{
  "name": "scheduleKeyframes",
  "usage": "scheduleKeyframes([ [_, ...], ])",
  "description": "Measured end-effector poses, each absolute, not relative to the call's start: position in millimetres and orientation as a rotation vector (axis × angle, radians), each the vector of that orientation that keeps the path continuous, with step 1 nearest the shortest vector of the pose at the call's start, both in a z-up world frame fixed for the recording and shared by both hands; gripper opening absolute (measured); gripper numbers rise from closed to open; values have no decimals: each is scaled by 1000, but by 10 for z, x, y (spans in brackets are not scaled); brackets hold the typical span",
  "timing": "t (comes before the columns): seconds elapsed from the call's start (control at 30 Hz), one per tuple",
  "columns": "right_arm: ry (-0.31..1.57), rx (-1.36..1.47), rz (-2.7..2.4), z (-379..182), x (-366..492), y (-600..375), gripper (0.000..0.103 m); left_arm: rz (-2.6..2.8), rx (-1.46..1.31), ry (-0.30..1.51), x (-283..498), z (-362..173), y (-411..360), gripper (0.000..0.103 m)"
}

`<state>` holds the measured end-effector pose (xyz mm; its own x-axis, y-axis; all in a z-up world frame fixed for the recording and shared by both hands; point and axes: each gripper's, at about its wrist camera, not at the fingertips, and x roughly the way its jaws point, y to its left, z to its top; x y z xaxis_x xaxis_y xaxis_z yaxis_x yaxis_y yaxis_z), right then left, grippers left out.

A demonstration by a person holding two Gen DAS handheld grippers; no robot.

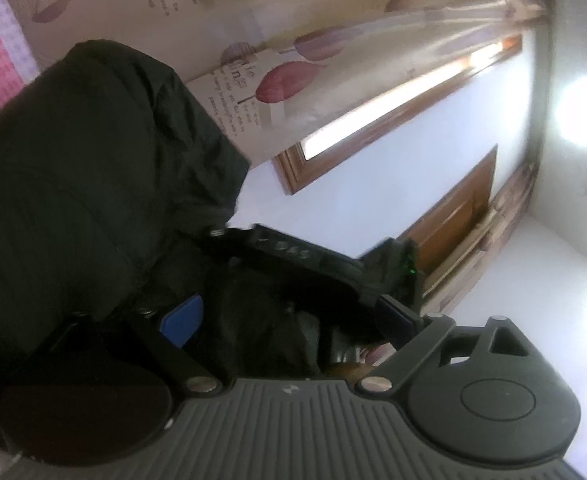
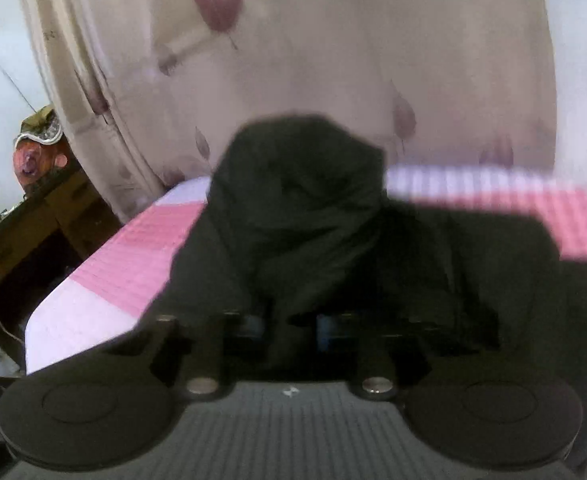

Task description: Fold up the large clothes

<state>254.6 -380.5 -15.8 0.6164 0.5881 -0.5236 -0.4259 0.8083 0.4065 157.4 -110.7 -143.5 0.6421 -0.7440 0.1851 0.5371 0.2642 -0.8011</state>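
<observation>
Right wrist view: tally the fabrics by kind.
dark garment: 1
pink bed cover: 1
leaf-print curtain: 1
Total: 3

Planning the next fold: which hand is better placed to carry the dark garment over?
Probably the right: its tool is shut on the dark garment, while the left tool stands open.

Small printed lines on curtain [image 1: 229, 92], too blurred to read
</observation>
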Motion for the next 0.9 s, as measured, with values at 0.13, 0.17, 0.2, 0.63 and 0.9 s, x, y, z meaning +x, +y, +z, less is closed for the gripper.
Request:
scheduleKeyframes([
  [0.13, 559, 257, 571, 232, 2358, -3966, 7, -843, -915, 247, 1457, -1267, -995, 103],
  [0.17, 536, 257, 568, 306, 2304, -4033, 3, -834, -890, 242, 1441, -1237, -986, 103],
  [0.2, 514, 246, 546, 367, 2244, -4114, 1, -827, -870, 240, 1437, -1217, -984, 103],
  [0.63, 683, 606, 442, 125, 1991, -4840, 103, -830, -832, 226, 1484, -1374, -1006, 103],
  [0.9, 966, 766, 507, -294, 2181, -4545, 103, -875, -872, 209, 1506, -1476, -994, 103],
])
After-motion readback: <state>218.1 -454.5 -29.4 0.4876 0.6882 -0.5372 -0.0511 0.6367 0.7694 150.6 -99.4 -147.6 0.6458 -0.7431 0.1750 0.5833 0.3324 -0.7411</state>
